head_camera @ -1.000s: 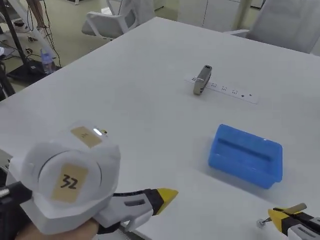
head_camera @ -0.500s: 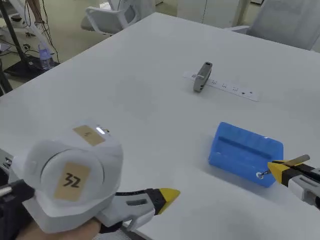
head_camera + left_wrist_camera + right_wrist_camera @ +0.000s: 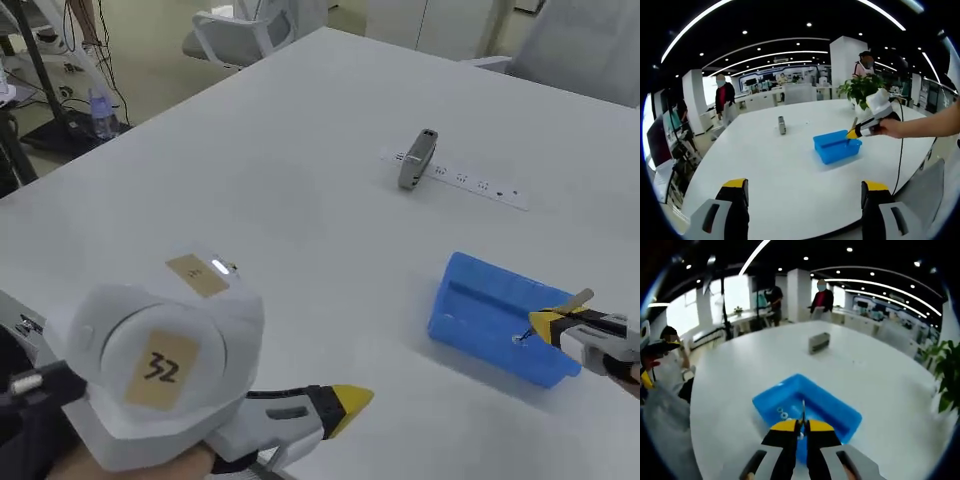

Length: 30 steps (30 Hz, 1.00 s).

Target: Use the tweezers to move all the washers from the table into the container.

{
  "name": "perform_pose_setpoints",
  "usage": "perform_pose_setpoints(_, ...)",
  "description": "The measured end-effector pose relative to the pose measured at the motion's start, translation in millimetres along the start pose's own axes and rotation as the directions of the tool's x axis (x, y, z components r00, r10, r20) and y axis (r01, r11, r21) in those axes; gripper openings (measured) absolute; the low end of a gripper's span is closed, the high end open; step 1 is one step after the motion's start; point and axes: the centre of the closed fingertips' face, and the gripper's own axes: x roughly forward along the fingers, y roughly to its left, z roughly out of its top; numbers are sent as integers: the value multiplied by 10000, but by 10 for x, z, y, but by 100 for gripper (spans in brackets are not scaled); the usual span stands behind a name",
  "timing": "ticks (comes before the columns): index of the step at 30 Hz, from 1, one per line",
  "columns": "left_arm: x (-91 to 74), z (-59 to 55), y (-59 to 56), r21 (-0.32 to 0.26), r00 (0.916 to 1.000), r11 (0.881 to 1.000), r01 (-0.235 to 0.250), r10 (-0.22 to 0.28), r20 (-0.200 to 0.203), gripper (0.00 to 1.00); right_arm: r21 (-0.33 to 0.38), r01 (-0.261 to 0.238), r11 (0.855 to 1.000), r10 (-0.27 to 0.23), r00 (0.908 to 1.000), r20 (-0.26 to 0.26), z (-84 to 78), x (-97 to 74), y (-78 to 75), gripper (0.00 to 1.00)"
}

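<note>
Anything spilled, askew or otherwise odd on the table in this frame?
Nothing stands out. The container sits flat on the table, a few washers lie inside it, and the right tool holds the tweezers over it.

The right gripper [image 3: 547, 324] is cut off by the head view's right edge, and its yellow-tipped fingers [image 3: 552, 318] cover the near right corner of the blue plastic container [image 3: 480, 300]. The thin metal tweezers [image 3: 803, 412] clamped between those fingers blur into a sliver; what their tip carries is too small to tell. The small metal washers [image 3: 782, 413] inside the container are faint rings, too blurred to count. The left gripper [image 3: 345, 408] hides the near left counter [image 3: 300, 180] behind its white body, cropped at the bottom edge.
</note>
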Motion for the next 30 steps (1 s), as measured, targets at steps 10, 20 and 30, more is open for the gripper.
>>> perform_pose_setpoints(10,27,117,-100,234,9973,9973,700,-704,189,89,225,-202,9995,215,9978,-631,-176,160,-74,2)
perform_pose_setpoints(20,134,300,-191,1054,9840,9793,1729,-1763,237,73,380,-285,9989,312,9968,-732,-211,218,-105,3)
perform_pose_setpoints(30,372,729,-344,1873,9276,9154,3562,-3706,469,57,-59,-289,9996,289,9996,53,40,46,-27,4)
